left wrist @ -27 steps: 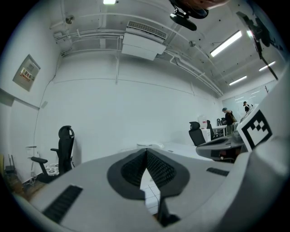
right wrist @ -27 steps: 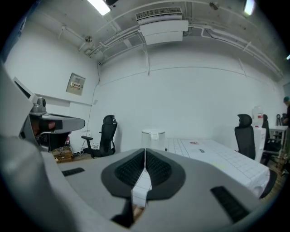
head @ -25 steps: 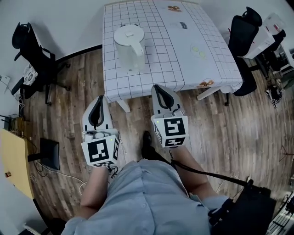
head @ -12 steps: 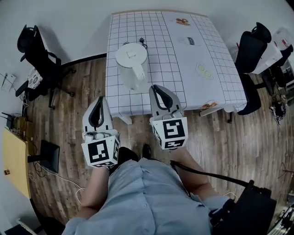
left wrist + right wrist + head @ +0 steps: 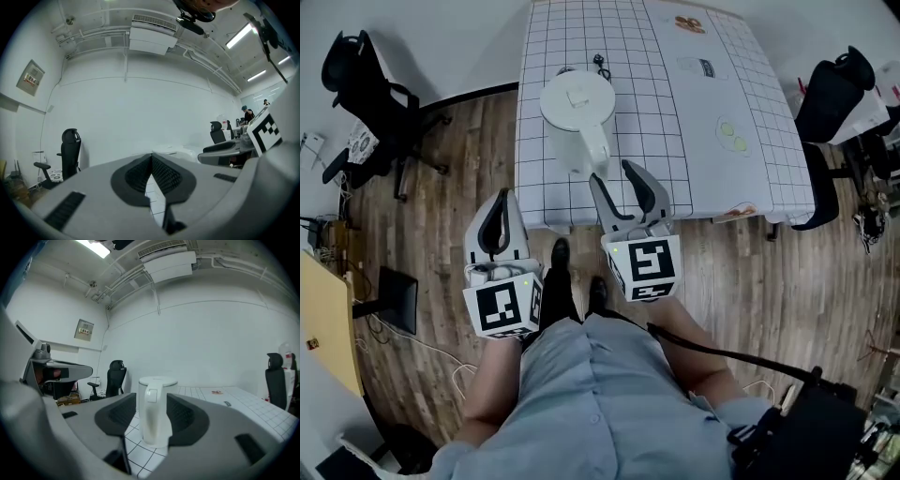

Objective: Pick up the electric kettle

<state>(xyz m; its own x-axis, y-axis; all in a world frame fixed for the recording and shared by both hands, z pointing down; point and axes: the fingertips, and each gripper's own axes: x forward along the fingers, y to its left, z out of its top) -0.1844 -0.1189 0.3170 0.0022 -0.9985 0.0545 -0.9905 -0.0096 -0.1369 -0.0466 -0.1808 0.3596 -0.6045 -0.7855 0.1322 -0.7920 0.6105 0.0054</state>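
The right gripper (image 5: 612,174) has just been opening its jaws, and they now stand wide apart with nothing pressed between the pads. In the right gripper view the electric kettle (image 5: 153,414) is framed in the gap, its handle (image 5: 151,394) turned straight toward the camera. The kettle's base shows on the grid cloth ahead of the jaw tips, so the pads are not on it. From the head view the two tips reach over the near edge of the counter (image 5: 675,122), just short of the handle, with the gripper's marker cube lower in the view, over the floor.

The left gripper (image 5: 503,201) has its jaws together and holds nothing. Its own view shows the two ribbed pads meeting along a thin line, with only a sliver of the grid cloth visible below them. It hangs over the wooden floor (image 5: 750,272), to the left of the counter's near corner and well apart from the kettle.

The kettle is white, upright and lidded. It stands on the left half of the counter, near the front edge, and a small dark cable (image 5: 600,64) lies behind it. The counter wears a white cloth with a black grid.

Black office chairs stand on either side, one at the left wall (image 5: 370,94) and one at the right (image 5: 834,94). The person's light blue shirt (image 5: 600,394) fills the lower middle of the head view.
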